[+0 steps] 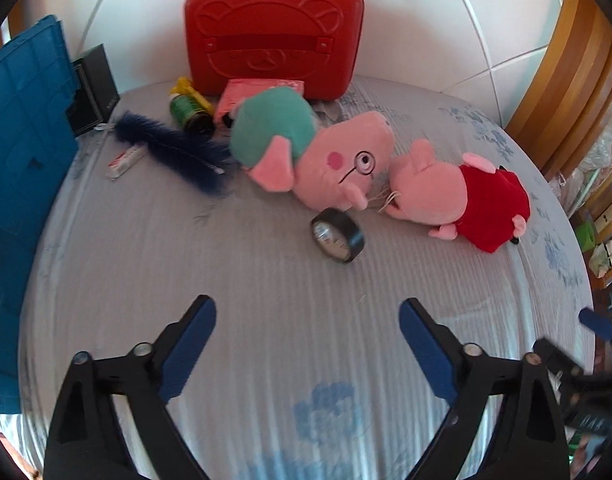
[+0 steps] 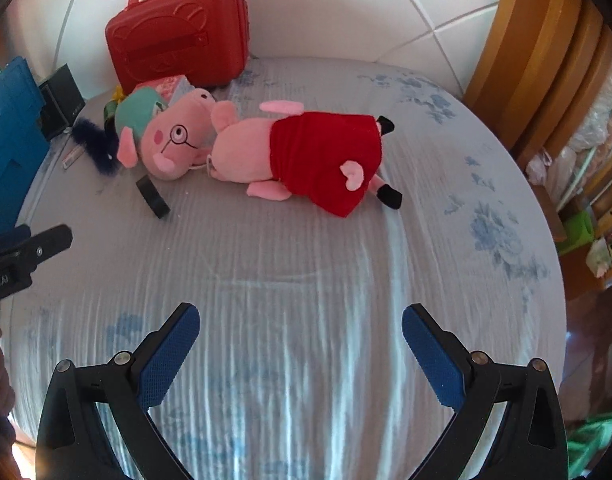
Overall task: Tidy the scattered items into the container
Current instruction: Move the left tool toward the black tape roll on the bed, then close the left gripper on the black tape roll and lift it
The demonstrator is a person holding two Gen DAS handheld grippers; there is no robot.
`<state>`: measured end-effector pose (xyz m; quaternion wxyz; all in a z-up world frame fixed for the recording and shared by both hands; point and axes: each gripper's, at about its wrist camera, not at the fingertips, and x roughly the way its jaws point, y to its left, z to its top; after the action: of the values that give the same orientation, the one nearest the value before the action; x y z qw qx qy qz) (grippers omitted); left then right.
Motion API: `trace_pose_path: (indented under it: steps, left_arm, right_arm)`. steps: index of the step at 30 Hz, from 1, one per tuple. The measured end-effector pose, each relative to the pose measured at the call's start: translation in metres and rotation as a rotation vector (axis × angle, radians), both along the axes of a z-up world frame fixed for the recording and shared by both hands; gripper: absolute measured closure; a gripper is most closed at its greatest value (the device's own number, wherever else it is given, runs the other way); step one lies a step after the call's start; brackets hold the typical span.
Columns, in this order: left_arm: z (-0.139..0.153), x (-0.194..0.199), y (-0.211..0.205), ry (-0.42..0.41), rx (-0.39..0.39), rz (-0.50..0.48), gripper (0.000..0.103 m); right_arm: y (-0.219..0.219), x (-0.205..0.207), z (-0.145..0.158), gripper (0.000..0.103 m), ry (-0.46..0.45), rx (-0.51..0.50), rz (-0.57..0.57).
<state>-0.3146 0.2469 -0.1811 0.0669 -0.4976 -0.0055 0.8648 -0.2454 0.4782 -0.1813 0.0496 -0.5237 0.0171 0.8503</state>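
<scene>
**Left wrist view: both grippers spread wide over the bed, nothing held**

Left wrist view: left gripper (image 1: 308, 320) wide apart, nothing between the blue pads, above the bed (image 1: 234, 280) near its front edge. Just beyond, black tape roll (image 1: 338, 239) on edge. Behind it, glasses pig plush (image 1: 306, 152) snout to snout with red-dress pig plush (image 1: 462, 196). Toward the back-left corner: blue feather (image 1: 174, 150), green can (image 1: 190, 114), small white box (image 1: 126, 159). Red case (image 1: 274, 32) closed, upright at the back edge; blue crate (image 1: 22, 168) at the left edge.

Right wrist view: right gripper (image 2: 302, 334) likewise spread and empty.
</scene>
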Motion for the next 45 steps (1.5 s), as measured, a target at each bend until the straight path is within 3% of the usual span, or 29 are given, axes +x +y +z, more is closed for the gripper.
trace_pose_path:
  steps: [7,10,13,17,21,25,30,31,32,34,39,42,43,44,45]
  left_arm:
    - [-0.039,-0.062,0.043,-0.005,-0.039,-0.041,0.024]
    - [-0.059,-0.078,0.039,-0.052,-0.082,-0.03,0.038]
    - [-0.067,-0.073,0.016,-0.083,-0.098,0.0,0.038]
    - [-0.075,-0.059,-0.019,-0.094,-0.18,0.052,0.038]
    - [-0.074,-0.052,-0.035,-0.098,-0.125,0.046,0.038]
    - [-0.068,-0.054,-0.02,-0.078,-0.095,-0.017,0.035]
    - [-0.054,-0.046,0.007,-0.048,0.007,-0.125,0.032]
    - [-0.055,-0.047,0.016,-0.048,-0.005,-0.142,0.024]
    - [-0.057,-0.049,0.024,-0.051,-0.03,-0.149,0.023]
    - [-0.066,-0.059,0.042,-0.062,-0.067,-0.172,0.023]
    - [-0.071,-0.071,0.058,-0.037,-0.053,-0.174,0.023]
    - [-0.092,-0.087,0.064,-0.075,-0.06,-0.161,0.024]
    - [-0.097,-0.086,0.064,-0.064,-0.064,-0.159,0.027]
    - [-0.097,-0.082,0.064,-0.04,-0.065,-0.158,0.048]
    - [-0.097,-0.079,0.061,-0.038,-0.061,-0.155,0.048]
  right_arm:
    - [0.017,-0.025,-0.033,0.0,-0.036,-0.034,0.02]
    - [0.016,-0.035,-0.043,0.0,-0.051,-0.039,0.027]
    - [0.012,-0.041,-0.048,0.0,-0.056,-0.058,0.038]
    - [0.001,-0.051,-0.053,0.0,-0.058,-0.086,0.063]
    - [-0.016,-0.063,-0.059,0.001,-0.056,-0.103,0.092]
    - [-0.03,-0.072,-0.063,0.001,-0.059,-0.09,0.102]
    - [-0.028,-0.072,-0.067,0.001,-0.072,-0.08,0.078]
    - [-0.025,-0.072,-0.068,0.001,-0.077,-0.077,0.07]
    - [-0.022,-0.072,-0.07,0.001,-0.084,-0.074,0.058]
    - [-0.014,-0.071,-0.073,0.001,-0.093,-0.073,0.029]
    - [-0.001,-0.07,-0.073,0.001,-0.082,-0.075,0.0]
    - [0.004,-0.074,-0.077,0.001,-0.079,-0.08,-0.011]
    - [0.004,-0.076,-0.079,0.001,-0.078,-0.083,-0.013]
    - [0.002,-0.078,-0.079,0.0,-0.075,-0.084,-0.011]
    - [0.001,-0.08,-0.079,0.0,-0.073,-0.083,-0.006]
